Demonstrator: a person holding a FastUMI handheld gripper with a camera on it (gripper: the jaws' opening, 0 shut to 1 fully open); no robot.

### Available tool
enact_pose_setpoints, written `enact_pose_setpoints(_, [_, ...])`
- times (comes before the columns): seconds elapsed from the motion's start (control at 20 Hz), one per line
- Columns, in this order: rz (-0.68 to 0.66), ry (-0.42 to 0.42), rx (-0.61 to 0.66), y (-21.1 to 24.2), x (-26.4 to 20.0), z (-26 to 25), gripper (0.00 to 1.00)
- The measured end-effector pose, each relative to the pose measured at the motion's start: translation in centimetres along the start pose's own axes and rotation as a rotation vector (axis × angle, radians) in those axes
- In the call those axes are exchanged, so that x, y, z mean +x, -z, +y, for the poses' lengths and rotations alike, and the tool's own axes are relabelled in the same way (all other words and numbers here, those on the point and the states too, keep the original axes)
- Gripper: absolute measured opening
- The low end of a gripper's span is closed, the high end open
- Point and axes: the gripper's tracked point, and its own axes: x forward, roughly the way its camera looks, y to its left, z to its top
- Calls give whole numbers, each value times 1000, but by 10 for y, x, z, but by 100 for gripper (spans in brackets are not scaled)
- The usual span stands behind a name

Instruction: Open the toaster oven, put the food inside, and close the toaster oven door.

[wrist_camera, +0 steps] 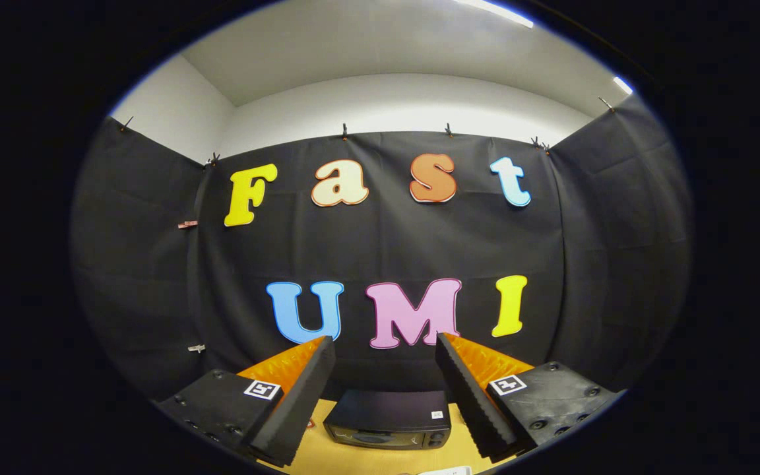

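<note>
A dark toaster oven (390, 418) stands on a light wooden table (327, 455), low down and beyond my fingers, seen from above and in front. Its door looks shut, with the control panel at its right end. My gripper (385, 346) is held high above the table and is open, with a wide gap between the two fingers and nothing in it. A small red-edged thing (309, 423) peeks out beside the left finger (301, 396), to the left of the oven; I cannot tell what it is.
Black cloth walls close the booth behind the oven and on both sides. A white object (446, 470) lies at the near edge of the table, just under the right finger (469, 396). Bare tabletop lies in front of the oven.
</note>
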Motion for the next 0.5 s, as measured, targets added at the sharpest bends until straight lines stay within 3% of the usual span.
enact_pose_setpoints(0.2, [25, -31, 29, 38, 27, 14, 99])
enact_pose_setpoints(0.5, [96, -7, 10, 107, 65, 8, 99])
